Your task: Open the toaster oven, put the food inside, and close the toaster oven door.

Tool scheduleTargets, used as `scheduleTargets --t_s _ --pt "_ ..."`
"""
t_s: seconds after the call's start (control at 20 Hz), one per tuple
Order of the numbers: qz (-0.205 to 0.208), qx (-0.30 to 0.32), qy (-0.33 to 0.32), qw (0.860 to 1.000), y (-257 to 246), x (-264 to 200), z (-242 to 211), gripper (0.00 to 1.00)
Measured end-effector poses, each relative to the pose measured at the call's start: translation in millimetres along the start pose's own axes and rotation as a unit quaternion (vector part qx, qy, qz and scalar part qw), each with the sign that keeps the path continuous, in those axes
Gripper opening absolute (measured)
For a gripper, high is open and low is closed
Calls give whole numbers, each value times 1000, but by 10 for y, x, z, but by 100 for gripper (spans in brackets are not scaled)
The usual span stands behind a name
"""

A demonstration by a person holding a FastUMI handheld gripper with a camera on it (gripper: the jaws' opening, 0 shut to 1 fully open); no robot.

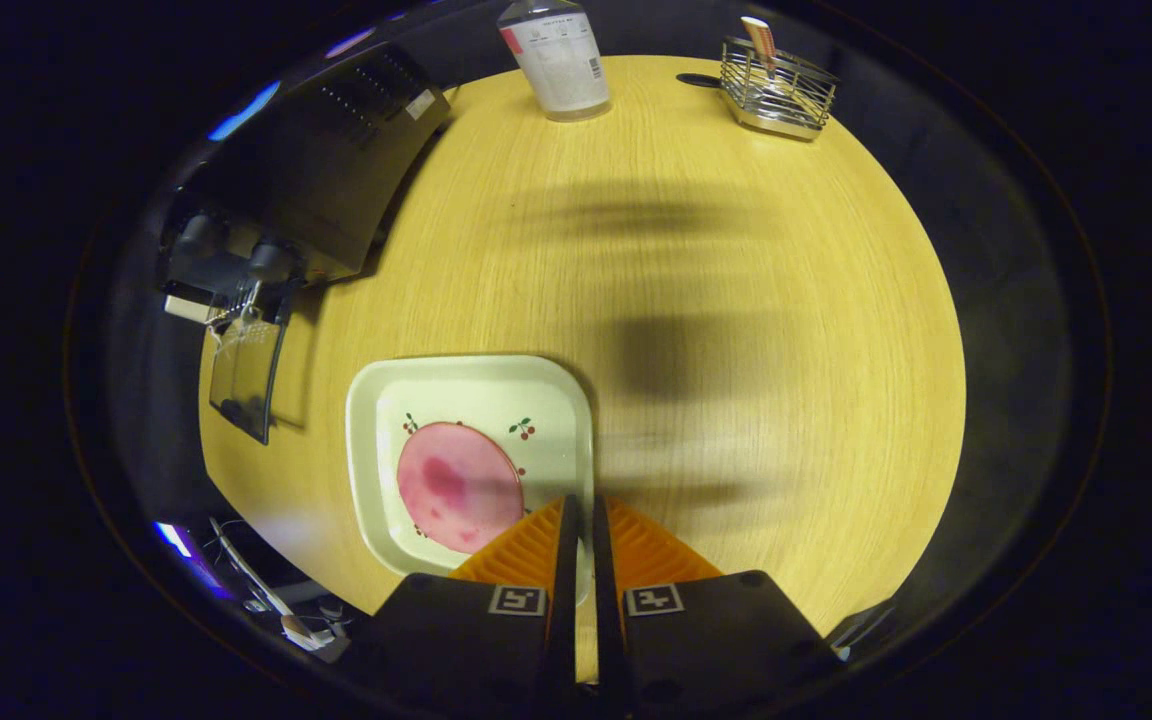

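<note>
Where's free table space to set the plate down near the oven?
Widest bare patch: table centre, between plate, bottle and wire rack. Narrow strip between plate and open oven door. Crowded around toaster oven. Gripper fingers nearly closed, empty, over the plate's edge.

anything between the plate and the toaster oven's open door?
No. In the gripper view, bare wooden table separates the plate from the open toaster oven door. The gripper is nearly shut, empty, over the plate's edge.
</note>
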State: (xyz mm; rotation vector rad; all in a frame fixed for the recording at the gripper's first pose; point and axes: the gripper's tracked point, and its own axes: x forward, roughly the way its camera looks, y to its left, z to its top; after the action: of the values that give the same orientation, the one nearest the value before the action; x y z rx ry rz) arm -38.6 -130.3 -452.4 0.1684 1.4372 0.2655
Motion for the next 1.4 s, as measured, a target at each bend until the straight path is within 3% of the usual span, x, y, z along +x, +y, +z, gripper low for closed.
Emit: scheduleTargets --t_s 0.15,0.45,0.7,0.85,1.05,1.4 --pt "58 42 5 997 22 48 -35 6" --pt "151 123 -6 981 106 -43 -58 6" --pt "205 186 -40 960 266 -215 -65 6" --pt "223 213 -59 949 406 -313 -60 6" --pt "219 218 -62 949 691 -463 -184 6" --pt "220 234 -92 943 1623 -673 -207 6"
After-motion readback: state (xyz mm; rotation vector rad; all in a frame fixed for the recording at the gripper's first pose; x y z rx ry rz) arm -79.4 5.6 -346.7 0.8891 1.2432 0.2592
